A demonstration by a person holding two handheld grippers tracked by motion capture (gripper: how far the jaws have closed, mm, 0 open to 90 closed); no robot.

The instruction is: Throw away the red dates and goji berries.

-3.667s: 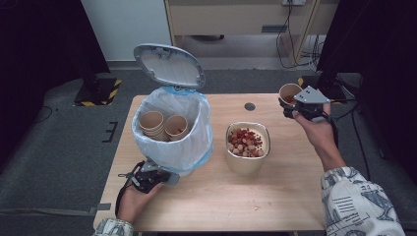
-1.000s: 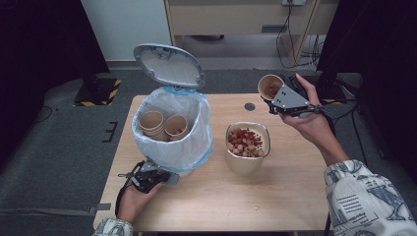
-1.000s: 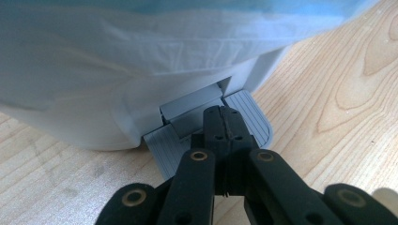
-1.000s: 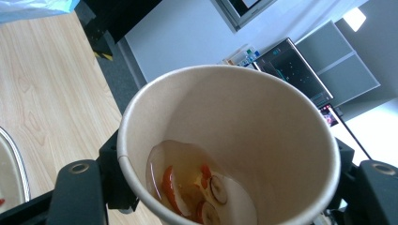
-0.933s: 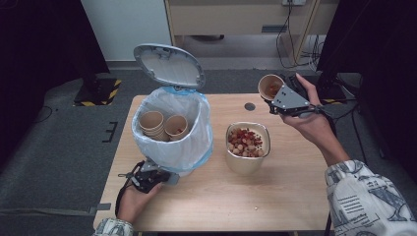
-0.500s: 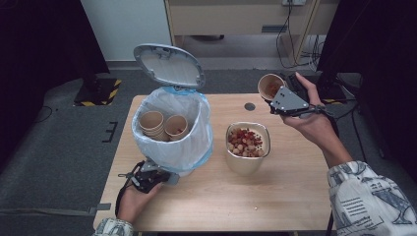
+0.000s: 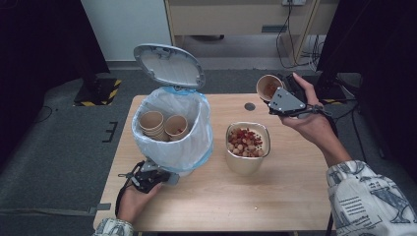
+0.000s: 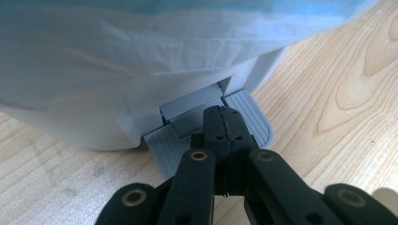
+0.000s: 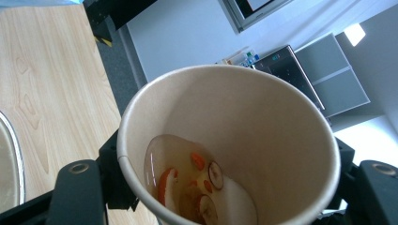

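Lab, dark curtains (image 7: pixel 44 44), trailing cables (image 7: pixel 290 34)

The left gripper (image 7: pixel 160 177) lies low with jaws pressed together, while the right gripper (image 7: pixel 275 96) is raised, jaws clamped.

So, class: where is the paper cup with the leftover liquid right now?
In the high view the paper cup is at the far right, tilted in the right claw above the table's back edge, behind the bowl of snacks.

No legible text, label, brand, number or sign is found in any view. Faint glowing marks are seen on the dark panel (image 9: pixel 281 61) against the far wall in the right gripper view, but they are too small to be read.
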